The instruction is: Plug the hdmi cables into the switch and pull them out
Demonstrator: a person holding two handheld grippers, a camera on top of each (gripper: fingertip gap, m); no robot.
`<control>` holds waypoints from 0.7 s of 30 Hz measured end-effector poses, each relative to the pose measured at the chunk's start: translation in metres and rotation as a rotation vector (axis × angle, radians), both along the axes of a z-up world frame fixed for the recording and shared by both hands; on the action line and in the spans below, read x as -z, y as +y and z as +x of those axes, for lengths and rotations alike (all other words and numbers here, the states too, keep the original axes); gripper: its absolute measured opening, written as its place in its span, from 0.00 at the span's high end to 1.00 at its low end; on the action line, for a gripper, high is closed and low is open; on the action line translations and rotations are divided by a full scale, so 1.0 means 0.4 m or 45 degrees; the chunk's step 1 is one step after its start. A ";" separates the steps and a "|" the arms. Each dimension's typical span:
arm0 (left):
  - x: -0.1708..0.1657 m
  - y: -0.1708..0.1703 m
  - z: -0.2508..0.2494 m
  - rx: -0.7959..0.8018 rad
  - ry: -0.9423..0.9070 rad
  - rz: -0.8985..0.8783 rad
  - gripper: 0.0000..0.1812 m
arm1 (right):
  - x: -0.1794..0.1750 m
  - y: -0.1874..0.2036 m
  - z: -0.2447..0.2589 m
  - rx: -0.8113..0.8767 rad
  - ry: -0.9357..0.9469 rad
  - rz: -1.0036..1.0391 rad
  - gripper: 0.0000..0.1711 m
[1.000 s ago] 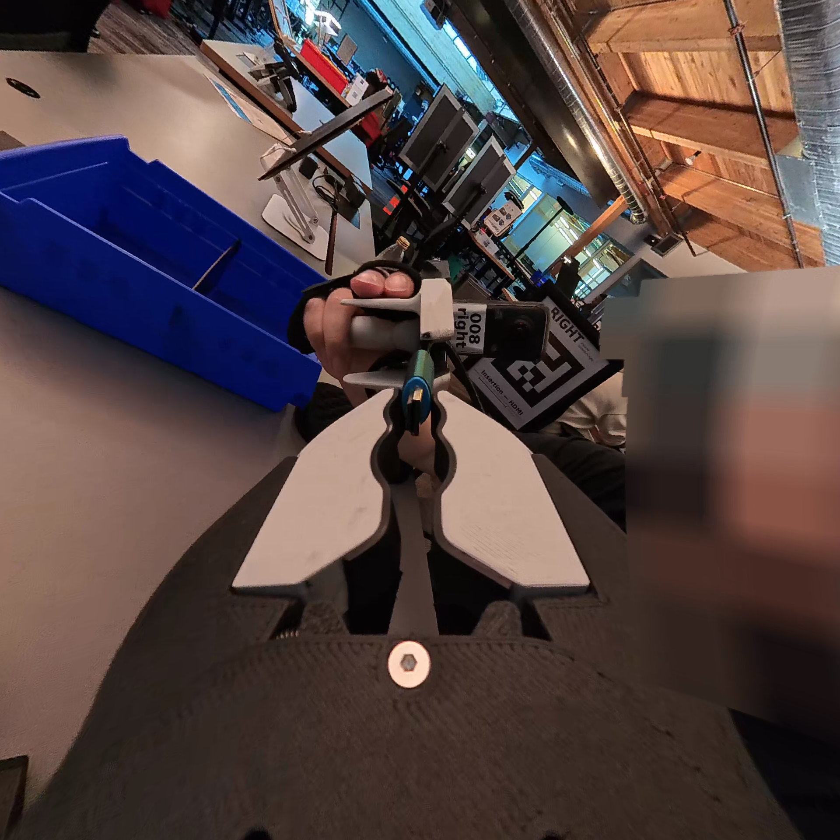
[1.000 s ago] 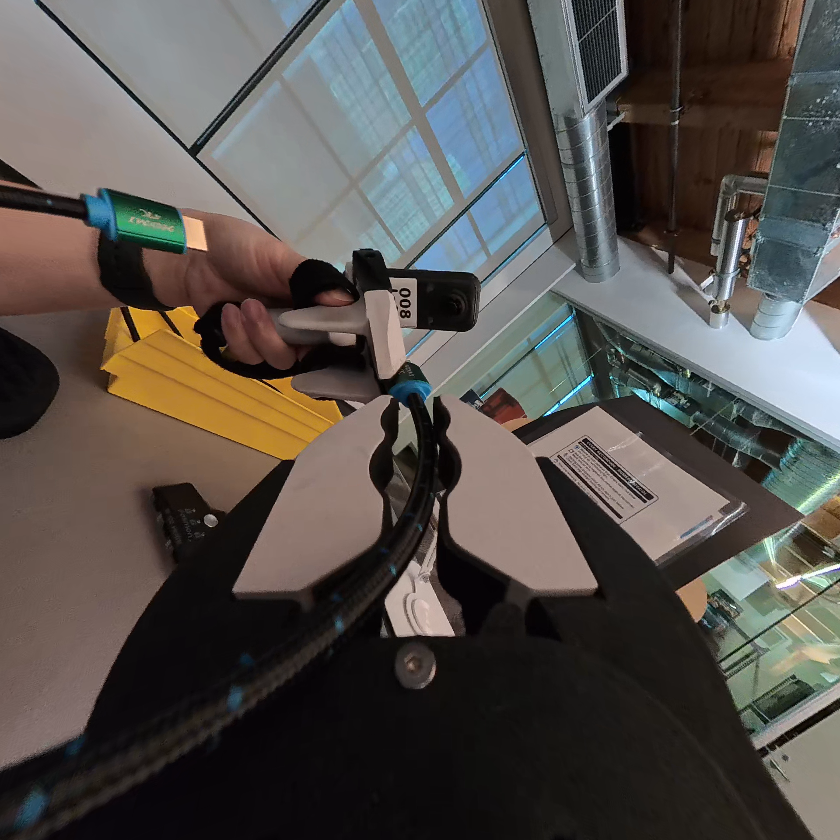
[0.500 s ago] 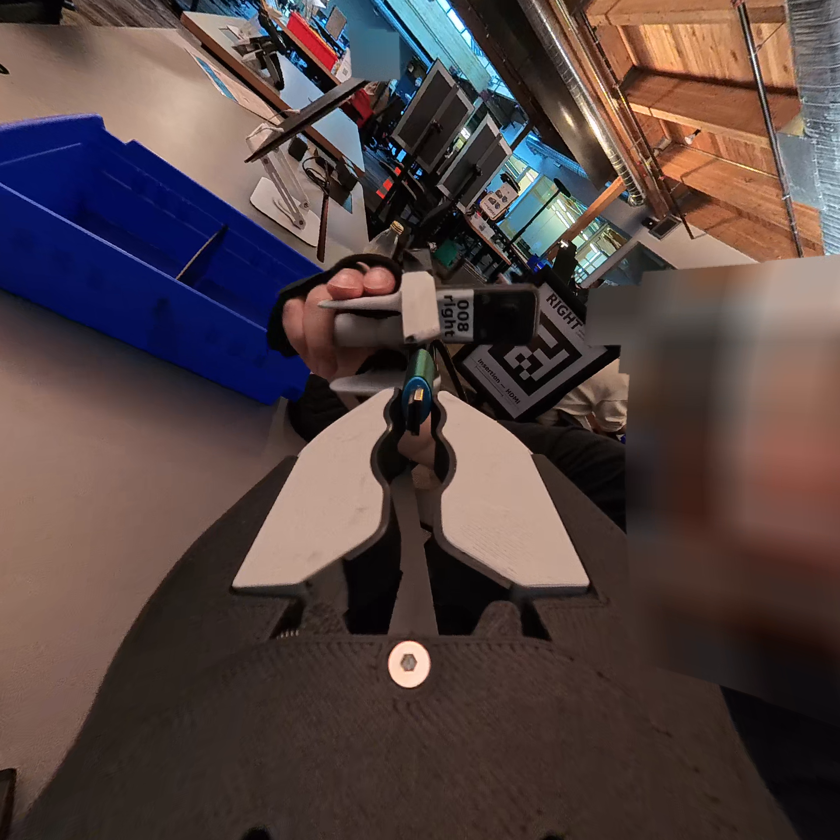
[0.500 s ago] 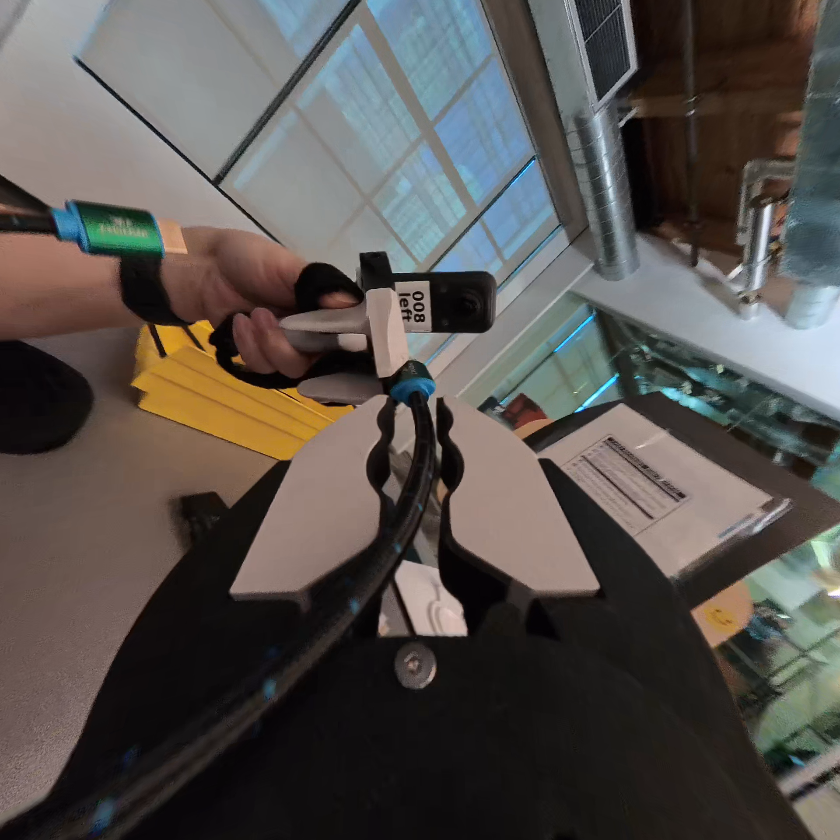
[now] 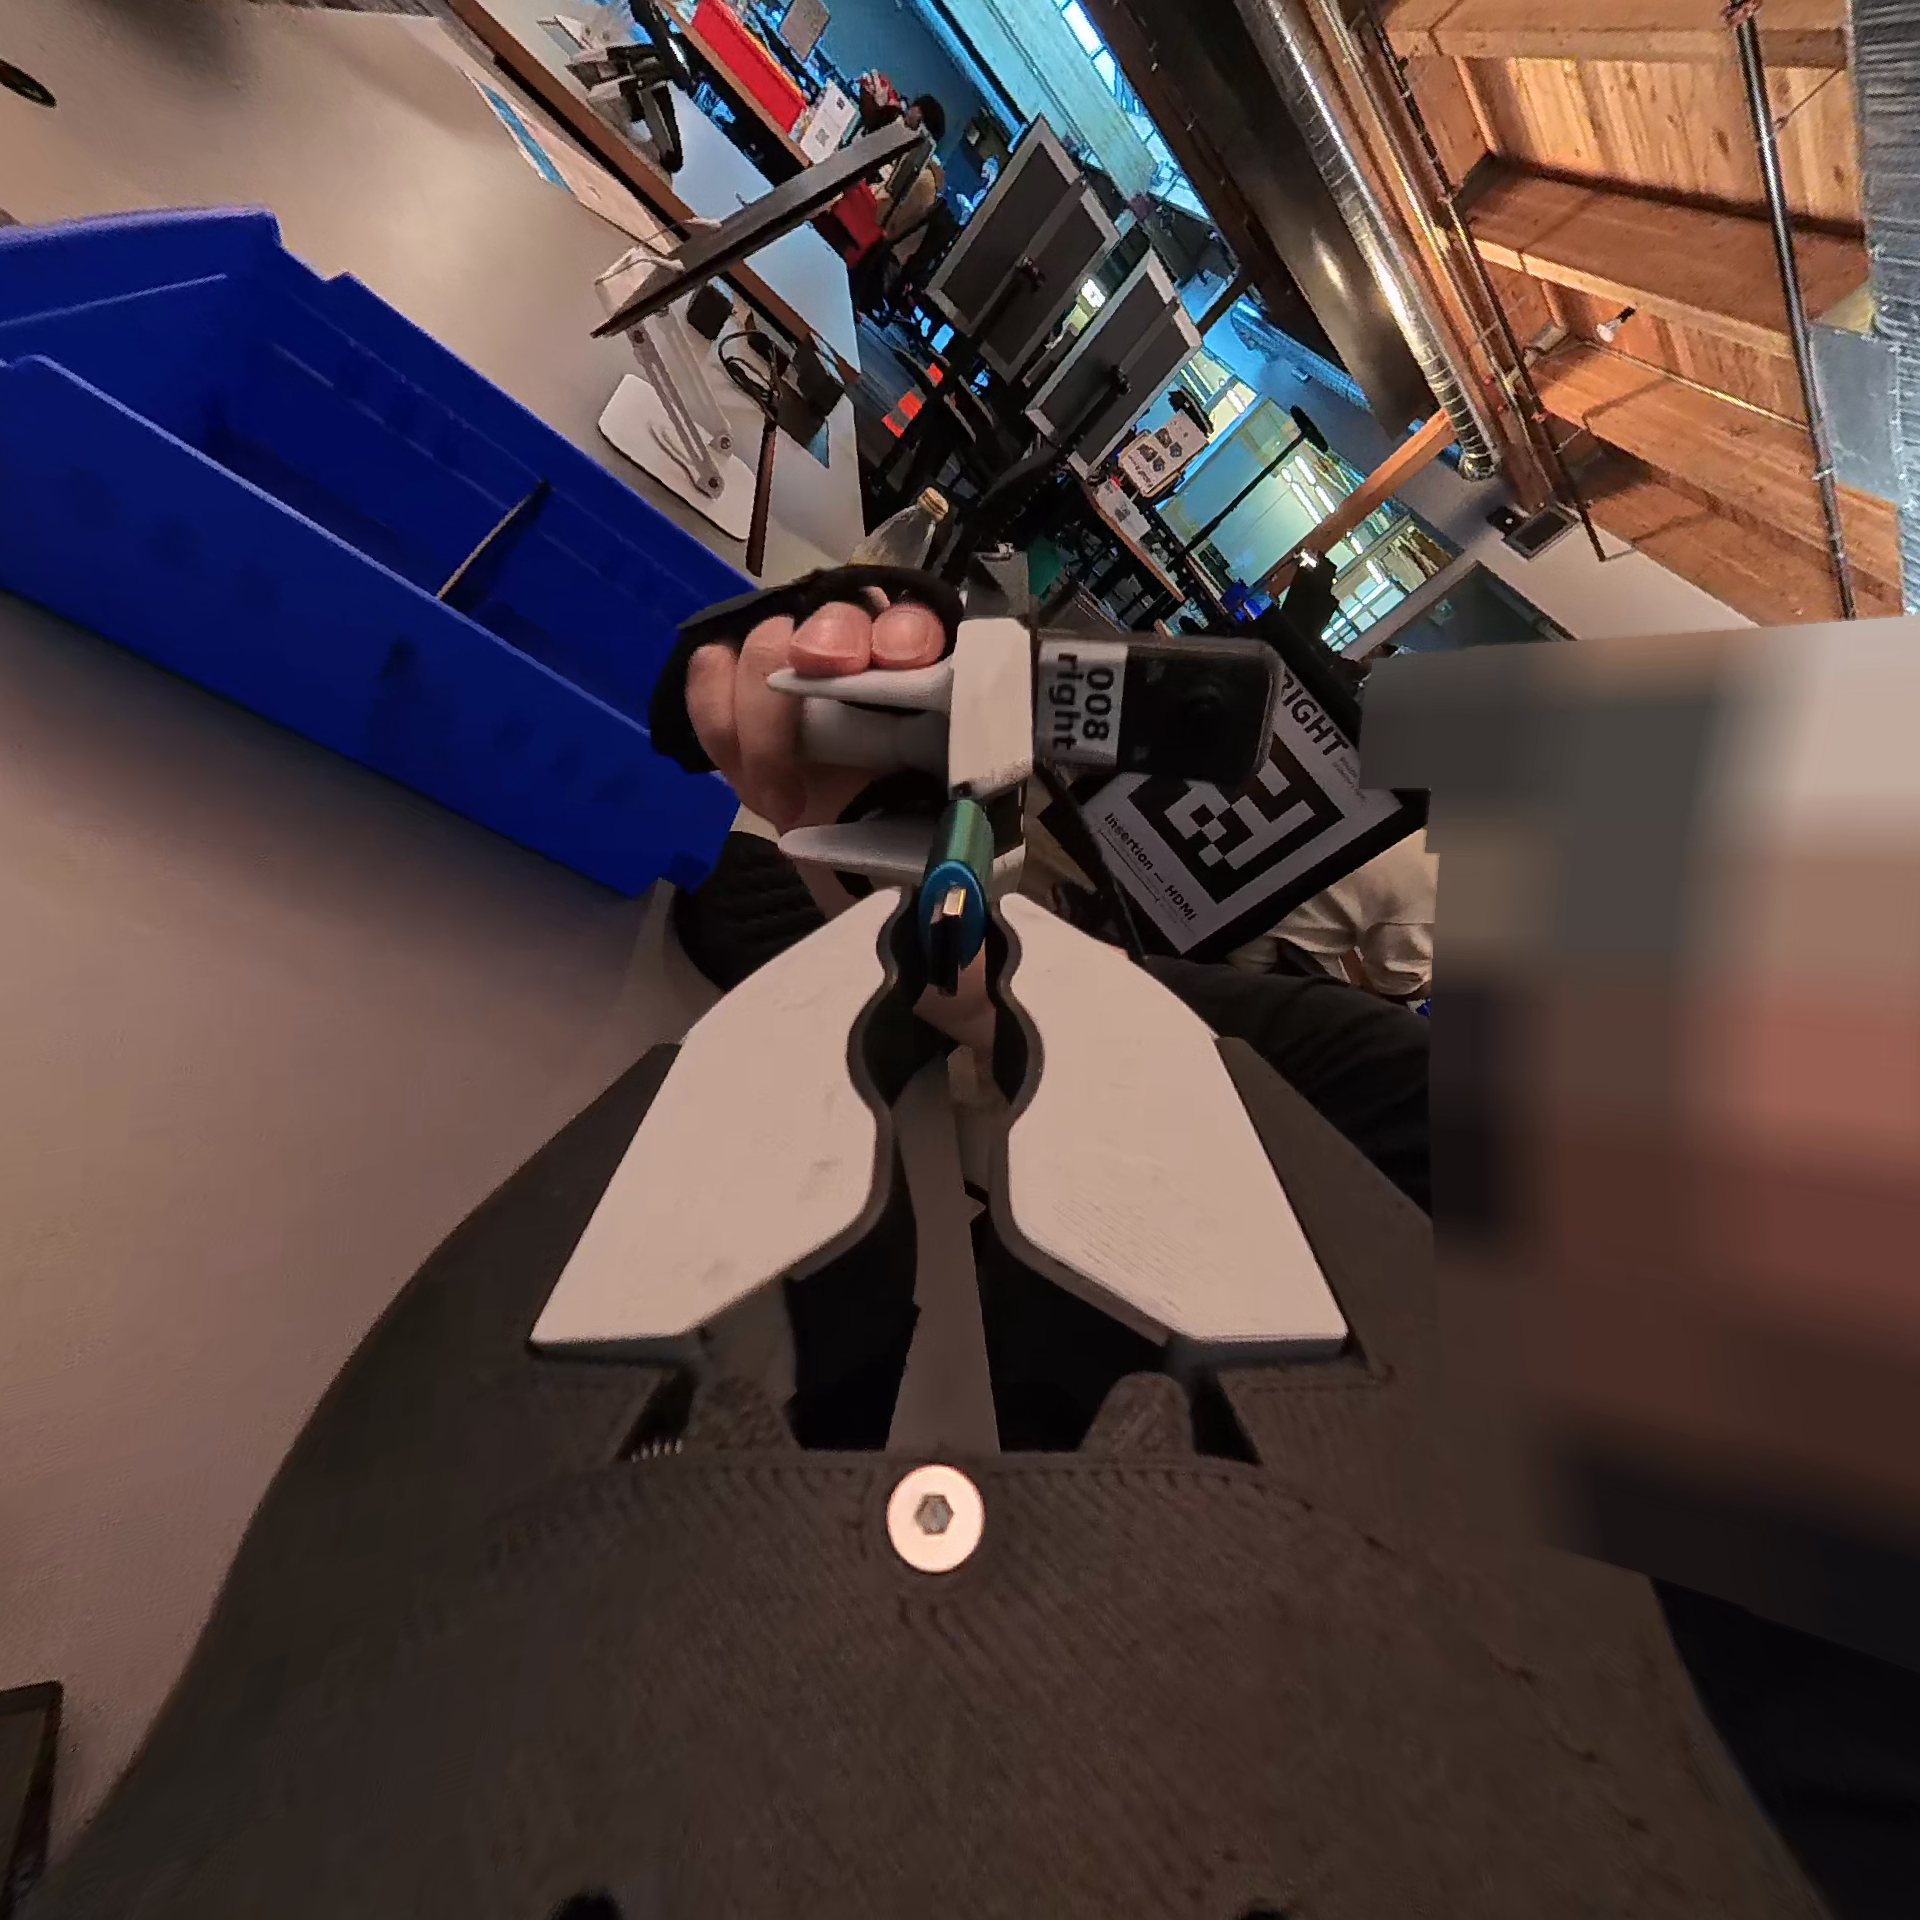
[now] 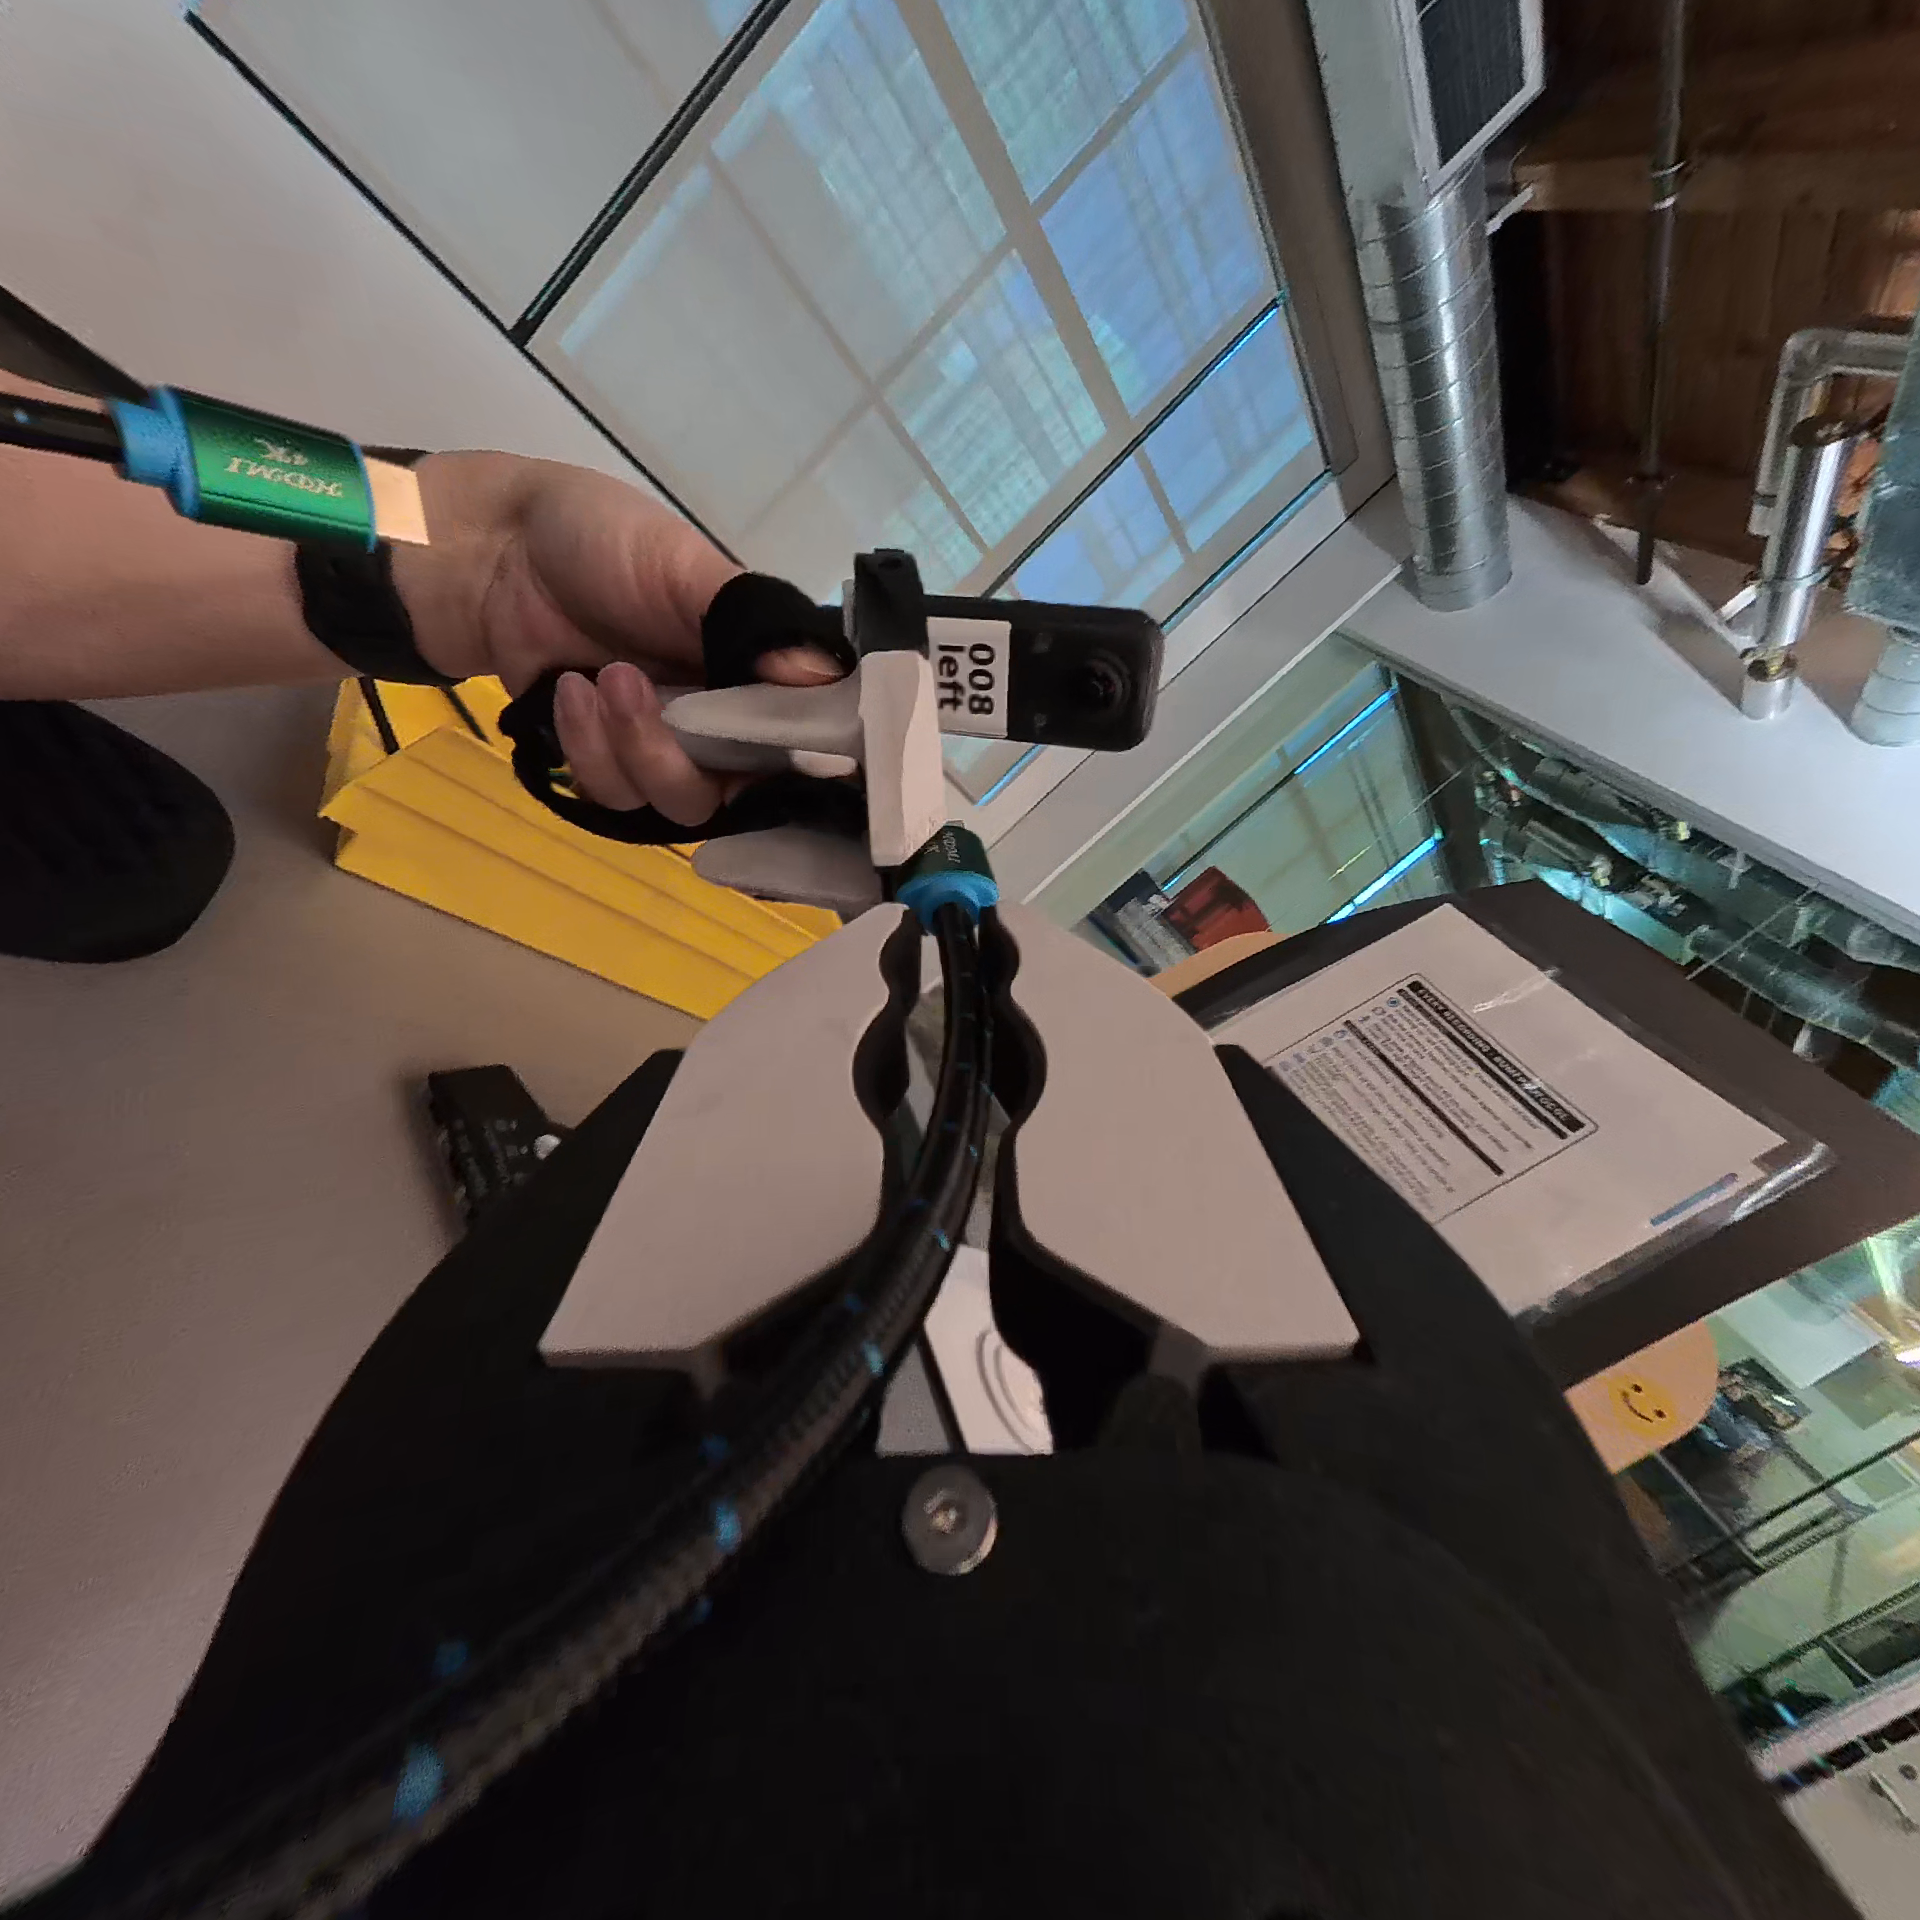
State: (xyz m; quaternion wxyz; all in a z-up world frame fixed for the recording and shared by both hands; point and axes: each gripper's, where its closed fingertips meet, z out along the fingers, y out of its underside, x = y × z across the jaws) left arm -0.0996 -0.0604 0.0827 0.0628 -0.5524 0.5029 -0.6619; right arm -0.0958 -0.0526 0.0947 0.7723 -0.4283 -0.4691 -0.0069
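A green HDMI plug (image 5: 964,836) with a blue collar sits between my two grippers, which face each other above the grey table. My left gripper (image 5: 945,920) is nearly closed around the plug's near end. My right gripper (image 6: 951,925) is shut on the black braided cable (image 6: 951,1132) just behind the blue collar (image 6: 943,896); the cable runs back between its fingers. A second green plug (image 6: 260,483) with a gold tip hangs free at the upper left. The small black switch (image 6: 483,1132) lies on the table below the left gripper.
A blue bin (image 5: 312,540) stands on the table to the left. A yellow bin (image 6: 540,862) lies behind the left hand. A black stand with a printed sheet (image 6: 1507,1101) is to the right. A square-code placard (image 5: 1236,831) stands behind the right gripper. My left and right fingertips are right by each other. Both grippers' tips are roughly 25 cm from the small black switch (image 6: 483,1132).
Both grippers have stayed tip to tip on the same plug and tilted slightly together. The finger gaps look the same. The free-hanging plug has shifted a little.
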 end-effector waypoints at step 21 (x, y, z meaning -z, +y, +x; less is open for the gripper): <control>0.090 0.187 -0.100 -0.485 0.280 1.038 0.73 | -0.026 0.047 0.098 0.089 0.208 -0.211 0.95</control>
